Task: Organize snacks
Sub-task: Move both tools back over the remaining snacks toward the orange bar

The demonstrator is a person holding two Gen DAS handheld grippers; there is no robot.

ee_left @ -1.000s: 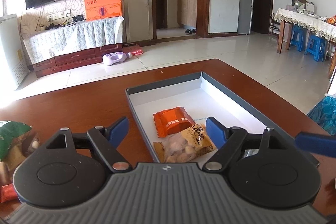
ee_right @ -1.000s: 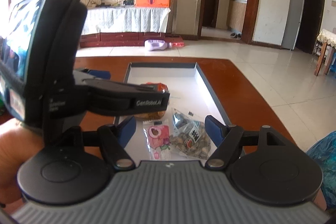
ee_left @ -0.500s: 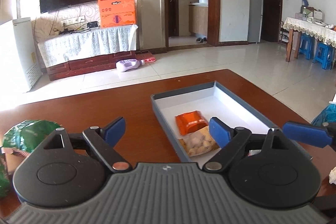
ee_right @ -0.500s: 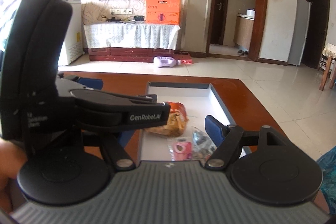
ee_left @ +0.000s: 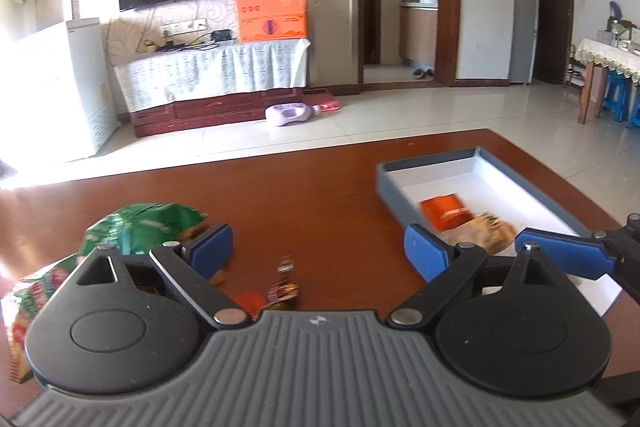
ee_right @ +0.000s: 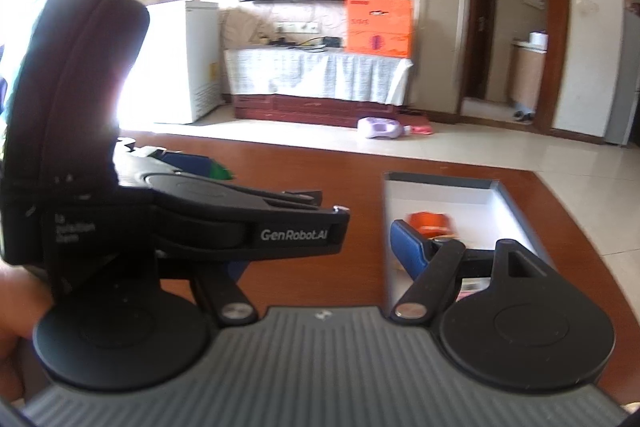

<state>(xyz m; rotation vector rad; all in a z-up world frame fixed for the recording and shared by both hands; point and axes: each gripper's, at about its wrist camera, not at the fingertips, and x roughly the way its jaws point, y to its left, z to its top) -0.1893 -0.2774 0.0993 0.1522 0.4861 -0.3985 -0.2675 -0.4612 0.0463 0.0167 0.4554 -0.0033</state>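
At far left, crinkly green foil snack bags (ee_left: 136, 227) lie on the brown wooden table (ee_left: 320, 195); judged light, soft and slippery, best pinched at a sealed edge. The left gripper (ee_left: 318, 251) is opening, nothing between its jaws. A small twisted-wrapper candy (ee_left: 285, 289) lies below it. The right gripper (ee_right: 320, 247) is spread, empty, by the grey tray (ee_right: 520, 223).

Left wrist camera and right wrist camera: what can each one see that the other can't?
Only the left wrist view shows the small wrapped candy on the table, between the opening, empty left claw, and the tan snack bag in the box. Only the right wrist view shows the left claw's black body from the side. Both show the grey box, the orange packet and the green bag.
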